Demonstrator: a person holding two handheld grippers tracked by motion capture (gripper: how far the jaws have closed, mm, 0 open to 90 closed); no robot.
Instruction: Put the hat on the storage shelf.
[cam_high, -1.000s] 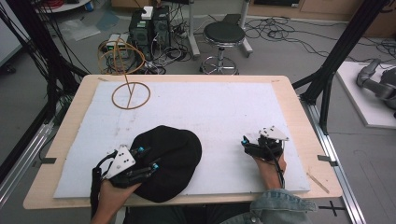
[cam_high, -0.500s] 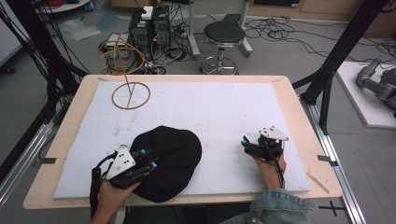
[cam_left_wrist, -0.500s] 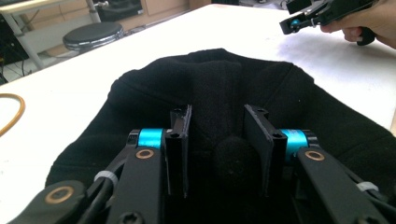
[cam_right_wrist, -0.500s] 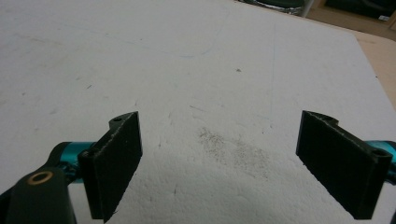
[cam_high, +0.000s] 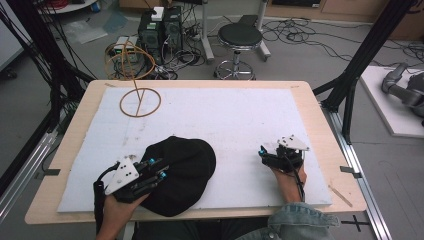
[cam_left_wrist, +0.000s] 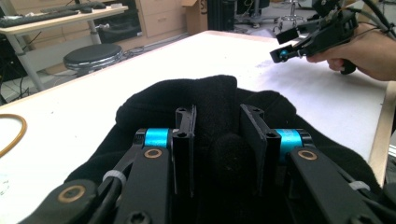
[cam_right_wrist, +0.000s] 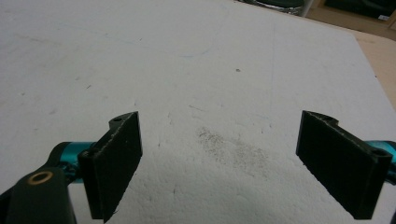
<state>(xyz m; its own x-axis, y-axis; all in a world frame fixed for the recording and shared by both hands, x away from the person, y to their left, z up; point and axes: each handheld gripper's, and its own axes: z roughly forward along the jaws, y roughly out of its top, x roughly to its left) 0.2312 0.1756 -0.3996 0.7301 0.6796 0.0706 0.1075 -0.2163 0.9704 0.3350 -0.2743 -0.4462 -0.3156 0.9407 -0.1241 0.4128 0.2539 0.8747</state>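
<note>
Black cap (cam_high: 180, 172), white mat (cam_high: 235, 120)

The high view looks forward and down over the whole white foam-board table top (cam_high: 240, 120). The left gripper view sits low and close behind a soft black fabric cap (cam_left_wrist: 205, 100), facing across that board. The right gripper view tilts down close over the same board (cam_right_wrist: 196, 70).

A lab or workshop is showing here: black frame posts (cam_high: 367, 50) are standing around the desk (cam_high: 310, 107), computer towers (cam_high: 161, 27) and tangled cables (cam_high: 310, 37) are sitting on the grey floor beyond the jaws, beside a round stool (cam_high: 240, 37).
</note>
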